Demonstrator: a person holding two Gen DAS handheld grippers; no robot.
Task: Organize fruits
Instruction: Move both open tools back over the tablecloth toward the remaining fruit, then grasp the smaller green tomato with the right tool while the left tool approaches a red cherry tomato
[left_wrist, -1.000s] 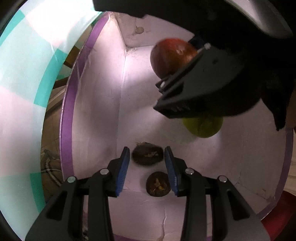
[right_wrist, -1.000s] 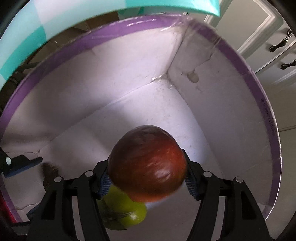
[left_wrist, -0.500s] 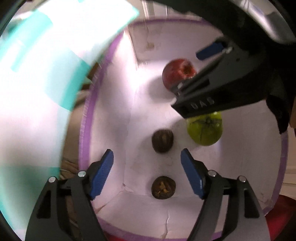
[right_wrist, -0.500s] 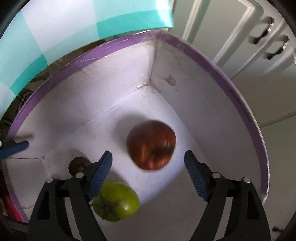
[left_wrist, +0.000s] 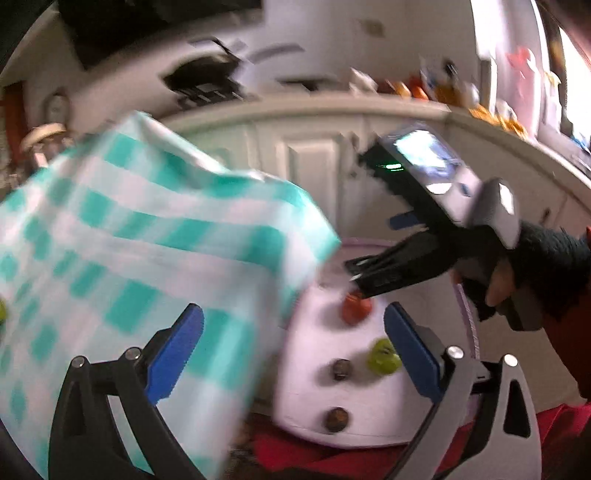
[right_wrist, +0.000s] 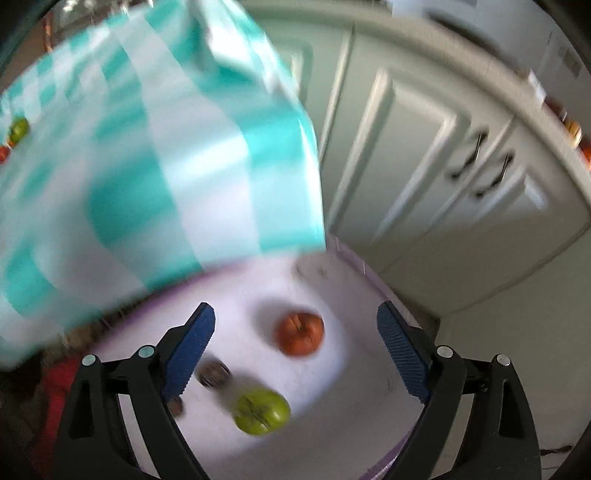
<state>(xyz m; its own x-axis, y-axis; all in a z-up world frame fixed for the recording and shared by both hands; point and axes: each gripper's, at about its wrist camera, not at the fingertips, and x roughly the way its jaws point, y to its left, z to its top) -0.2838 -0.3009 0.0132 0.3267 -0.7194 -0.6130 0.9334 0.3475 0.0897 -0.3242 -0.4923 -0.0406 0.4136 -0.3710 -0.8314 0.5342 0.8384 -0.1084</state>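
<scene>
Left view:
Left gripper (left_wrist: 293, 354): lower frame, jaws spread wide, having just been opening, nothing between them.
Box (left_wrist: 306, 373): white inside, purple rim, lower centre, seen from above.
Red fruit (left_wrist: 356, 309): in the box, upper part, partly behind the right gripper's tip.
Green fruit (left_wrist: 382, 356): in the box, just beside the left gripper's right pad.
Dark fruits (left_wrist: 341, 369): two, one mid box, one near its lower edge.
Right gripper (left_wrist: 373, 258): right of frame, held in a gloved hand (left_wrist: 532, 266), above the box.
Cloth (left_wrist: 140, 266): teal and white check, blurred, fills the left half, over the desk.

Right view:
Right gripper (right_wrist: 295, 352): jaws spread, having just been opening, empty.
Red fruit (right_wrist: 300, 333): centre, on the box (right_wrist: 354, 373) floor.
Green fruit (right_wrist: 262, 411): below it, apart.
Dark fruits (right_wrist: 213, 373): lower left, beside the left pad, blurred.
Cloth (right_wrist: 155, 155): upper left.
Cabinets (right_wrist: 424, 155): upper right, pale doors.
</scene>
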